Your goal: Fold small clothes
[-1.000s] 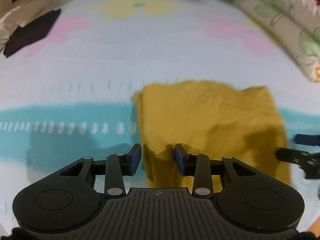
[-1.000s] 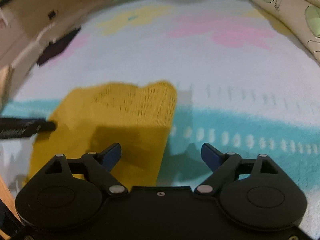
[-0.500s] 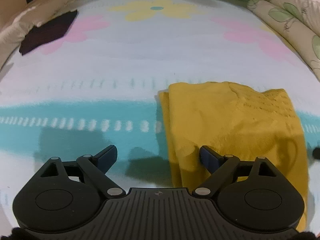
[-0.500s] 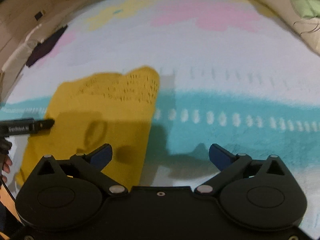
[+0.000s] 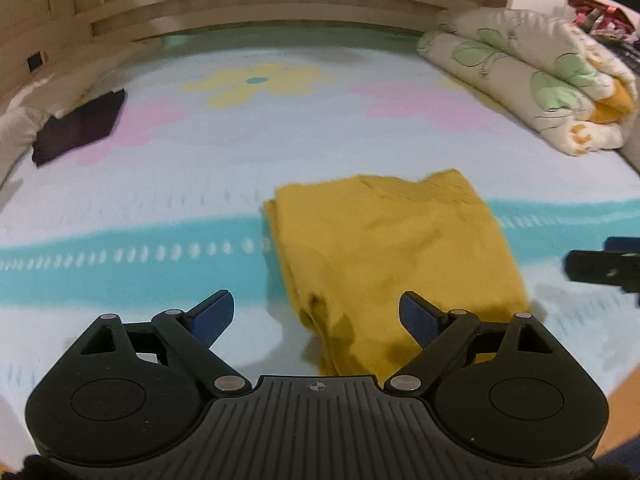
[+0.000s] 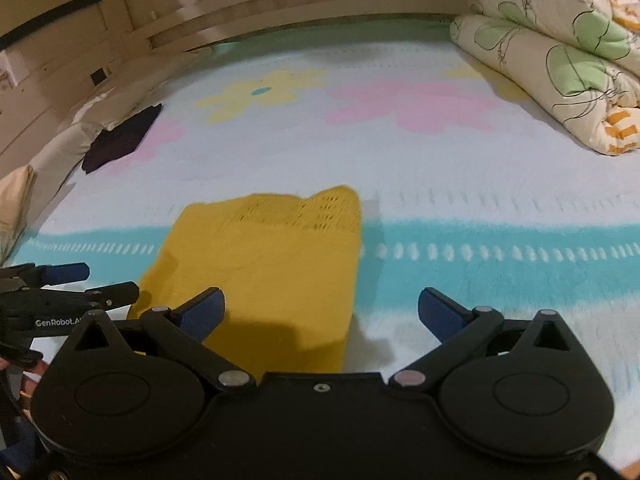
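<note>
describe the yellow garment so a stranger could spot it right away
On the flower-print bed cover, find the teal stripe near the front edge. The mustard-yellow garment lies folded across it, just ahead of both open grippers. The only other garment, a dark folded garment, lies far off by the headboard.

Flowered bedspread [image 5: 280, 152] spans view ahead of gripper, teal band crossing near. Rolled floral quilt [image 5: 532, 76] far ahead, right. Dark folded cloth [image 5: 80, 126] far ahead, left. Wooden headboard [image 5: 280, 4] beyond, at far edge.
</note>
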A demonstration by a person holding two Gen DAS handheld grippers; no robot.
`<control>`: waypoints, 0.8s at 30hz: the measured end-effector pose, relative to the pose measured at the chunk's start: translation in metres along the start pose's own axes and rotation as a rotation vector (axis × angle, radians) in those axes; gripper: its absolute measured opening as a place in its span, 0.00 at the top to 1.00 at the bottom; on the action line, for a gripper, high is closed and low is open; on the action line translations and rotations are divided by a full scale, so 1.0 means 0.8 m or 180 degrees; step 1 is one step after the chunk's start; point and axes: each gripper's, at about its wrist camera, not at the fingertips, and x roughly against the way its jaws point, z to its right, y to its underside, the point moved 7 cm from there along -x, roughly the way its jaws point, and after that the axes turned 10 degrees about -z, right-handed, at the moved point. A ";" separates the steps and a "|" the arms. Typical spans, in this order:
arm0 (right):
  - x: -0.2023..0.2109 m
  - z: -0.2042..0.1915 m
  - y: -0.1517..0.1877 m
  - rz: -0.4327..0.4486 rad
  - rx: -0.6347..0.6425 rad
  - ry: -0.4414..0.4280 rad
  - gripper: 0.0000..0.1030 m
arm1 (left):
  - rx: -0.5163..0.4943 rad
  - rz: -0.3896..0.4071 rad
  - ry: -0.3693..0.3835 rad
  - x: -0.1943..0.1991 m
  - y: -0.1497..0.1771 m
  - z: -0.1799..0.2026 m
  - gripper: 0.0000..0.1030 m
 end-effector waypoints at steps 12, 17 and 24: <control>0.032 -0.019 0.065 0.0250 -0.0081 0.0285 0.00 | 0.0043 0.0279 0.0014 0.041 0.073 0.018 0.13; 0.043 -0.024 0.078 0.0342 -0.0118 0.0316 0.00 | 0.0047 0.0432 -0.0089 0.053 0.079 0.018 0.13; 0.045 -0.038 0.087 0.0382 -0.0092 0.0343 0.00 | 0.0109 0.0576 -0.0322 0.068 0.077 0.015 0.13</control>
